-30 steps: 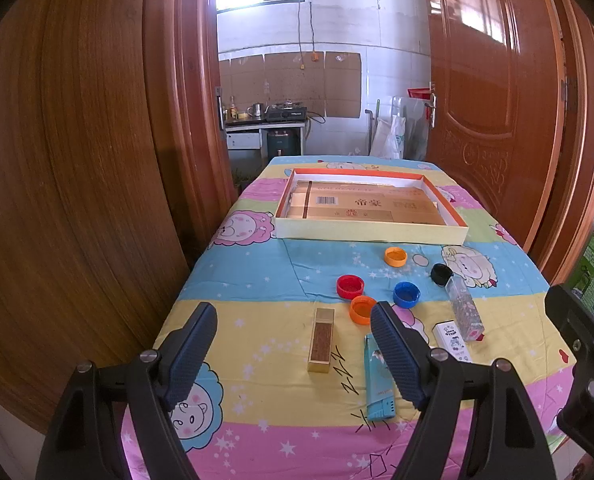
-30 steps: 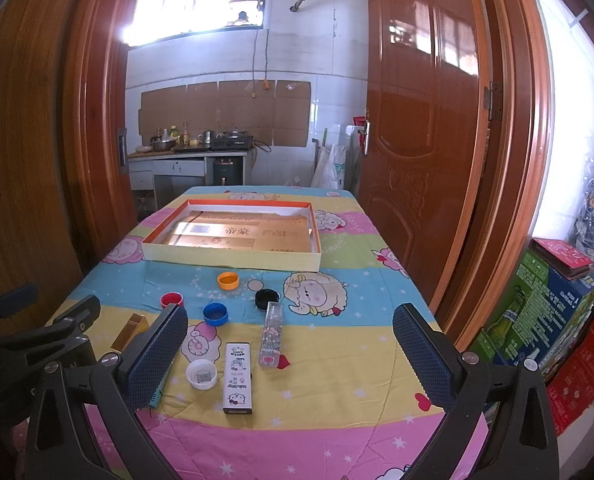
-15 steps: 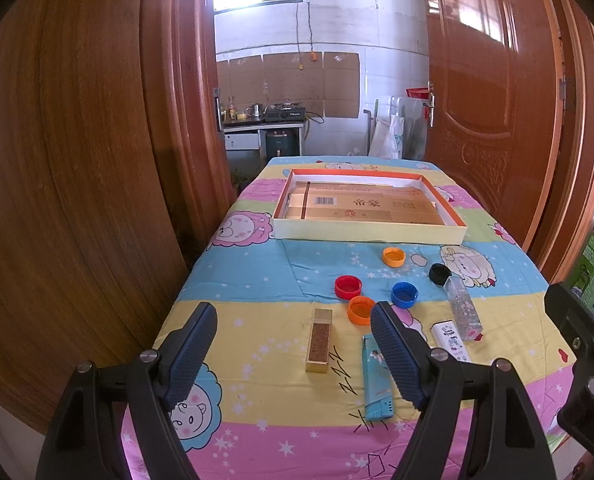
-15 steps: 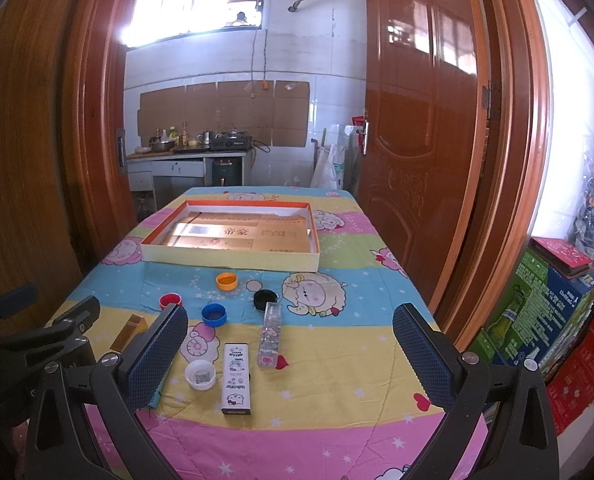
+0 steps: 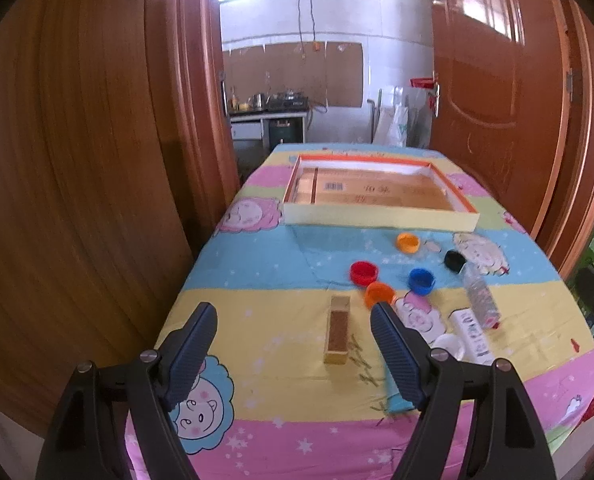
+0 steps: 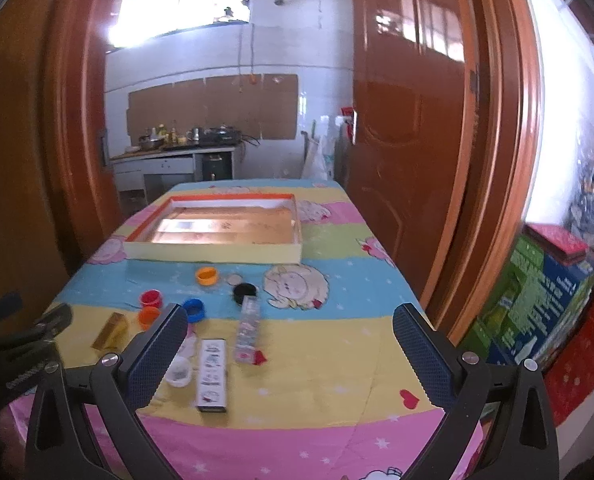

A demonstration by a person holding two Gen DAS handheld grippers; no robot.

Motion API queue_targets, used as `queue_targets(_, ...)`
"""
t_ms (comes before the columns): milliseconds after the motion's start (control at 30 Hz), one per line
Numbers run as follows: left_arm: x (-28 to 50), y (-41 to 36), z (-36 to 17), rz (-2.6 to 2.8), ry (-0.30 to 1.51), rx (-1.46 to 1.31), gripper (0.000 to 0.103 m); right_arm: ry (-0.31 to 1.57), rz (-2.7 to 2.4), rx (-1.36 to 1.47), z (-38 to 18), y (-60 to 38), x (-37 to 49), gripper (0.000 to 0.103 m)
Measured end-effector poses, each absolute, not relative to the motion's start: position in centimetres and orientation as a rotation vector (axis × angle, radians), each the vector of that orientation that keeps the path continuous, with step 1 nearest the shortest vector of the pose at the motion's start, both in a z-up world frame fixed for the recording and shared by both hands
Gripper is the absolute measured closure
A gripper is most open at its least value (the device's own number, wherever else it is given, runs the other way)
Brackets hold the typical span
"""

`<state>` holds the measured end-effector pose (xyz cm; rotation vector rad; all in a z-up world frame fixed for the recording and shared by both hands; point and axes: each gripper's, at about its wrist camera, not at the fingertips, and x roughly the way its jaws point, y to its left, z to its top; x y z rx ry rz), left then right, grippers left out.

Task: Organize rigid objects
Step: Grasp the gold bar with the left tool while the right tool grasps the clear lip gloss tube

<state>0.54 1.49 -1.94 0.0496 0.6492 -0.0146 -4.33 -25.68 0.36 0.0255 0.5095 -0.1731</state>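
A shallow orange-rimmed box (image 5: 377, 222) (image 6: 213, 249) sits at the far end of the cartoon-print tablecloth. In front of it lie loose caps: orange (image 5: 408, 242), red (image 5: 363, 272), blue (image 5: 421, 280), black (image 5: 455, 260) and a second orange (image 5: 379, 294). A gold box (image 5: 338, 330) (image 6: 111, 331), a clear tube (image 6: 248, 334), a white carton (image 6: 213, 374), a white cap (image 6: 178, 371) and a teal pack (image 5: 395, 396) lie nearer. My left gripper (image 5: 293, 340) is open above the gold box. My right gripper (image 6: 291, 352) is open above the near table.
Wooden door panels (image 5: 77, 180) close in on the left and a wooden door (image 6: 409, 152) on the right. Stacked cartons (image 6: 537, 292) stand on the floor at the right. A kitchen counter (image 6: 177, 152) lies beyond the table.
Both grippers have moved forward and lower toward the table, so the objects look closer. Nothing on the table has moved. Both jaws stay open.
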Motion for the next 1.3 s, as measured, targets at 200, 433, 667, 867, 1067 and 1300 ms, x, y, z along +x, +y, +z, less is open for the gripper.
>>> queue_targets(200, 1.5, 0.9, -3.7, -0.048, 0.700, 0.059, 0.024, 0.577, -0.191, 0.057, -1.7, -27.4, -3.0, 0.001)
queue_targets(433, 3.1, -0.3, -5.4, -0.068, 0.750, 0.086, 0.026, 0.613, -0.188, 0.060, -3.1, -27.9, -1.2, 0.001)
queue_targets(667, 5.9, 0.2, -6.4, -0.047, 0.804, 0.087, 0.030, 0.642, -0.167, 0.074, -3.9, -27.9, 1.0, 0.001)
queue_targets(867, 7.5, -0.2, -7.8, -0.072, 0.862, 0.101, 0.047, 0.678, -0.145, 0.069, -4.8, -27.4, 3.8, 0.001)
queue_targets(1067, 7.9, 0.1, -8.5, -0.141, 0.869, 0.080, 0.065, 0.716, -0.113, 0.039, -5.7, -26.0, 6.2, 0.001)
queue_targets(1300, 7.6, 0.3, -8.5, -0.153, 0.855, 0.090, 0.085, 0.811, -0.141, -0.009, -7.5, -25.3, 9.1, 0.048)
